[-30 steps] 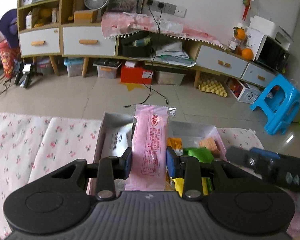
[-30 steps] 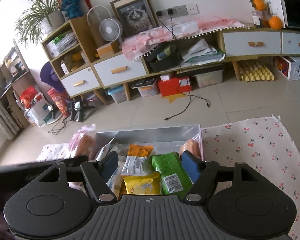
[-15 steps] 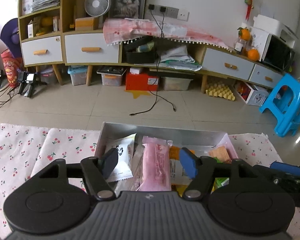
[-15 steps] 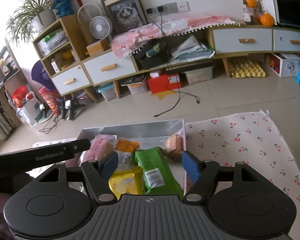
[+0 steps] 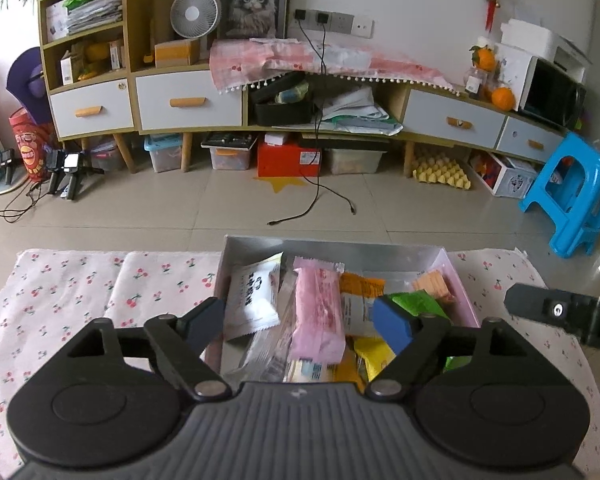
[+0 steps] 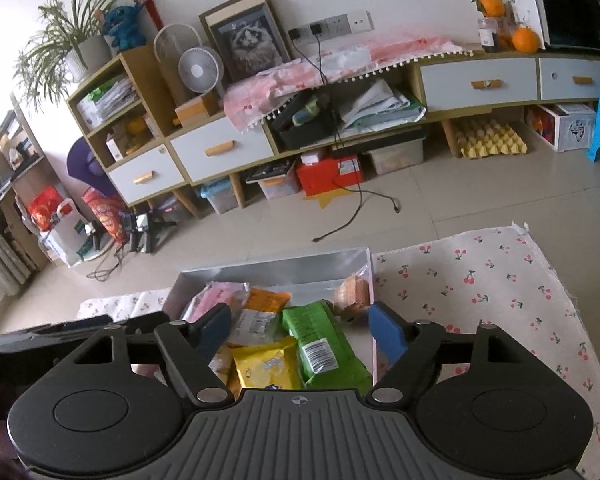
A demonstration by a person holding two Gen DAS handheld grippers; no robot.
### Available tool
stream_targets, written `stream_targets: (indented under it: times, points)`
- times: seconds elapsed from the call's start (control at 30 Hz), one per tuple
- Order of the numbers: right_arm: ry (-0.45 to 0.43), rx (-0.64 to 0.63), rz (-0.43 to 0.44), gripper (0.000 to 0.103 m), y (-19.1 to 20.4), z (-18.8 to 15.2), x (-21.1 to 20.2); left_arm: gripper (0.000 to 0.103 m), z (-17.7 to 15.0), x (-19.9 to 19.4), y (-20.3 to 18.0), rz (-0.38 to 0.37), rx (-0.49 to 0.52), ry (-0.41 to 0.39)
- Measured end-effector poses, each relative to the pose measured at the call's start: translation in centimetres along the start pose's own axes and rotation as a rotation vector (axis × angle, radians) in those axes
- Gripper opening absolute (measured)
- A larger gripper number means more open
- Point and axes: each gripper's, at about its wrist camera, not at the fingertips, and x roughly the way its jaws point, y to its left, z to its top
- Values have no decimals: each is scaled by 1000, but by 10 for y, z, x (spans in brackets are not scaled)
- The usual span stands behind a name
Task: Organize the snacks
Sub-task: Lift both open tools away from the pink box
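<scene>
White wall (image 5: 420,8) with sockets (image 5: 332,22), beige tiled floor (image 5: 180,212), long wooden sideboard (image 5: 188,98) with white drawers, small fan (image 5: 195,14), framed cat picture (image 5: 252,8), blue plastic stool (image 5: 572,192), potted plant (image 6: 72,44), daylight from left.

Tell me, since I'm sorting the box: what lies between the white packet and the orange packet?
The pink wrapped snack bar lies between the white packet and orange packet, seen in the left wrist view.
</scene>
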Motion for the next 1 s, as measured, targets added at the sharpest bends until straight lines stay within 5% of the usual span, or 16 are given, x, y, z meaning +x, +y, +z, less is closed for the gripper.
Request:
stream_targets:
  times: [0.47,1.0]
  points:
    - [35,-31,-44,85,19,-16,-42,97,-30,-43,15,-2,17,44]
    - [71,-164,-85,87,49,-67,-52,101,-82,-57,36,22,15,93]
